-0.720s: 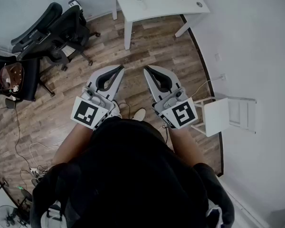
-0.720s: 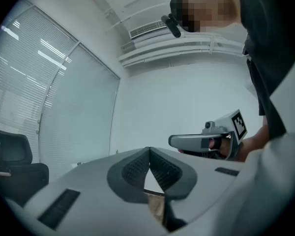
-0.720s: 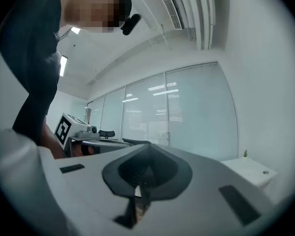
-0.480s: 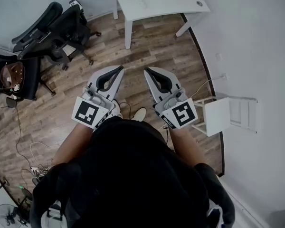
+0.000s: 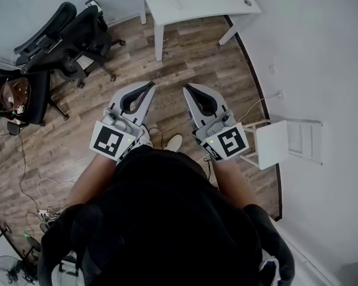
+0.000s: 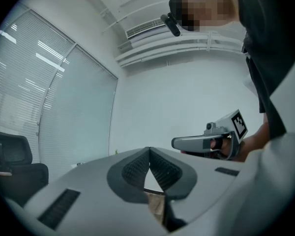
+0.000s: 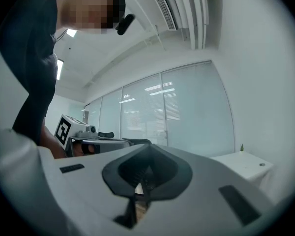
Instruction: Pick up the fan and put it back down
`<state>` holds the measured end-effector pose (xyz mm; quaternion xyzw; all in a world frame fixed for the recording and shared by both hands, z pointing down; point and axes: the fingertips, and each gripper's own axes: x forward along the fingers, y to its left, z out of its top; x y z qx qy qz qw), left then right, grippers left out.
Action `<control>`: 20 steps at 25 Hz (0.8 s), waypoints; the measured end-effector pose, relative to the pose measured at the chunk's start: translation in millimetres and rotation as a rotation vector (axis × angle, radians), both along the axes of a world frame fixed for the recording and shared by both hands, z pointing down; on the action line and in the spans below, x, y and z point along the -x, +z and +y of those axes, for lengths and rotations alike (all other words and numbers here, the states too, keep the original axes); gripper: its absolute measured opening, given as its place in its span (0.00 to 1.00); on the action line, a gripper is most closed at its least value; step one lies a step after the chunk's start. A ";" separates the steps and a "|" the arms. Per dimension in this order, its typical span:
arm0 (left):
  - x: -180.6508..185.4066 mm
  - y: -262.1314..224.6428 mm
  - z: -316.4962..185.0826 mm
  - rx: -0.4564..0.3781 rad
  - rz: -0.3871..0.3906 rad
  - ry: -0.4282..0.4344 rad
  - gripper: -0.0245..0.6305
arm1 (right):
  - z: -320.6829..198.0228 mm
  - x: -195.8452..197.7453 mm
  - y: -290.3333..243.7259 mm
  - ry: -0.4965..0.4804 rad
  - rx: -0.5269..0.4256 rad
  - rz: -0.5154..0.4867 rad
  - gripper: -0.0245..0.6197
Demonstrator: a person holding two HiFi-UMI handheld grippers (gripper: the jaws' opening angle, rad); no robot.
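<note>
Little to see of the fan (image 5: 6,271): down on the floor, far behind the left gripper (image 5: 150,88) and out to its left, cut off by the edge and too small to be sure of. Could trip on the cables (image 5: 45,212) near it, or knock it over, when turning right round to reach. Both left and right gripper (image 5: 187,89) shut tight, nothing held, side by side, pointing away from the fan.

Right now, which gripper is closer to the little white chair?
Right. The right gripper sits just left of the white chair; the left gripper is farther left, beyond it.
</note>
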<state>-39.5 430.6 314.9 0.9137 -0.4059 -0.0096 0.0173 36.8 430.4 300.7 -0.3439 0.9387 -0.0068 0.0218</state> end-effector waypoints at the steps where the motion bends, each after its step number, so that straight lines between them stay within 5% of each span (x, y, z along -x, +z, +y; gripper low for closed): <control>1: -0.6 0.4 1.0 0.002 -0.002 0.001 0.05 | 1.0 -0.8 -0.3 0.000 -0.001 -0.001 0.05; 12: -2.6 0.6 7.8 -0.004 0.007 0.004 0.09 | 5.7 -8.9 0.2 0.005 -0.006 0.001 0.05; 20: 8.2 5.1 3.7 0.005 0.001 -0.030 0.24 | 1.7 -10.1 1.6 -0.001 -0.002 0.005 0.19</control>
